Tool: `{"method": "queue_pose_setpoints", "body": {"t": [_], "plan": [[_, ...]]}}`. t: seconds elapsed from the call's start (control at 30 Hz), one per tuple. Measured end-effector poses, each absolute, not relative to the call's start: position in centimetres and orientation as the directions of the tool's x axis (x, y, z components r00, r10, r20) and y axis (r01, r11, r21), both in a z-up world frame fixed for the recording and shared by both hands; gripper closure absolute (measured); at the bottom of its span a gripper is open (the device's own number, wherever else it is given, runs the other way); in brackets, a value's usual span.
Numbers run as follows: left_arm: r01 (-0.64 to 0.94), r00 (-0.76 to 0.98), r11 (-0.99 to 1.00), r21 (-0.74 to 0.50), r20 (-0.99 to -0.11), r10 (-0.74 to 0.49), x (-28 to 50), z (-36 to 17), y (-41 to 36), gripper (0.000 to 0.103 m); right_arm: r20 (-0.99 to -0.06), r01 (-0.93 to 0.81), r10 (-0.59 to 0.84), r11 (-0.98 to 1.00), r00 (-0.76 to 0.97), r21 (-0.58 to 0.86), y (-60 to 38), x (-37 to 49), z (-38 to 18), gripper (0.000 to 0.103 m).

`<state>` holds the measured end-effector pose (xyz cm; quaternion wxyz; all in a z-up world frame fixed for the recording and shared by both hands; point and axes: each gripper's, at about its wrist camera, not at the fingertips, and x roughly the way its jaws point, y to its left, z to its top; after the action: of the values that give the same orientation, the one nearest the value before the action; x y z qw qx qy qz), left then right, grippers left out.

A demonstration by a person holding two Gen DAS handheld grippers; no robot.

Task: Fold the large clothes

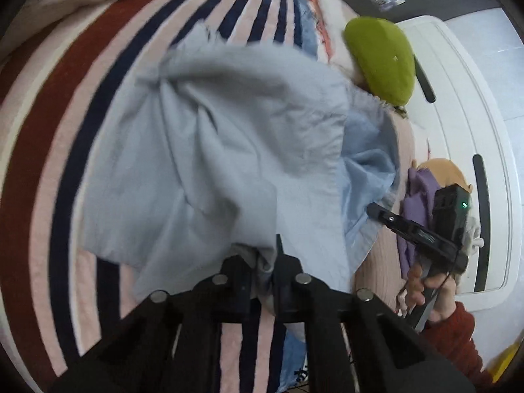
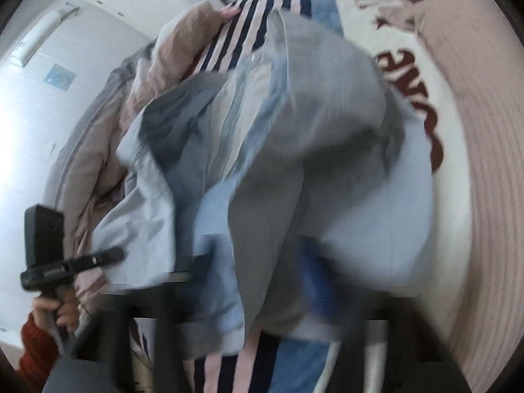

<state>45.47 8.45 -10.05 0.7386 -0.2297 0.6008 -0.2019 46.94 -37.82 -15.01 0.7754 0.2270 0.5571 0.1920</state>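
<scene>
A large light blue shirt (image 1: 229,137) hangs lifted above the striped bedspread (image 1: 59,137). My left gripper (image 1: 263,271) is shut on a bunched edge of the shirt close to the camera. In the left wrist view the right gripper (image 1: 373,211) shows at the right, held by a hand in a red sleeve, its tip at the shirt's edge. In the right wrist view the shirt (image 2: 294,163) fills the middle and drapes over my blurred right gripper (image 2: 262,294), whose jaws are hidden. The left gripper (image 2: 114,255) shows at the left.
A green cushion (image 1: 381,59) and a white bed frame (image 1: 465,137) lie at the right. A pink quilt (image 2: 131,98) is piled at the left and a white pillow with red letters (image 2: 422,98) at the right. A purple cloth (image 1: 419,196) lies beside the right gripper.
</scene>
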Motion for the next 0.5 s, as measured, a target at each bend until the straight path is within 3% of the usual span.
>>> {"method": "queue_pose_setpoints", "body": {"t": [0.17, 0.37, 0.4, 0.43, 0.5], "plan": [[-0.001, 0.335, 0.774, -0.633, -0.73, -0.596, 48.5, -6.5, 12.0, 0.098, -0.744, -0.055, 0.509, 0.839, 0.433, 0.542, -39.8, 49.8, -11.0, 0.103], [-0.023, 0.417, 0.805, -0.593, -0.738, -0.531, 54.9, -5.6, 13.2, 0.093, -0.758, -0.034, 0.438, 0.874, 0.483, 0.484, -40.8, 55.6, -8.7, 0.103], [-0.048, 0.428, 0.793, -0.607, -0.73, -0.533, 56.2, -6.1, 13.4, 0.082, -0.768, -0.018, 0.408, 0.888, 0.494, 0.46, -40.5, 56.9, -8.6, 0.102], [-0.068, 0.434, 0.788, -0.612, -0.729, -0.529, 57.0, -6.5, 13.7, 0.055, -0.775, -0.007, 0.387, 0.896, 0.5, 0.443, -40.5, 58.0, -8.6, 0.1], [-0.137, 0.474, 0.789, -0.599, -0.739, -0.478, 58.5, -6.9, 15.0, 0.024, -0.787, 0.031, 0.356, 0.903, 0.504, 0.429, -41.2, 59.8, -8.6, 0.09]]}}
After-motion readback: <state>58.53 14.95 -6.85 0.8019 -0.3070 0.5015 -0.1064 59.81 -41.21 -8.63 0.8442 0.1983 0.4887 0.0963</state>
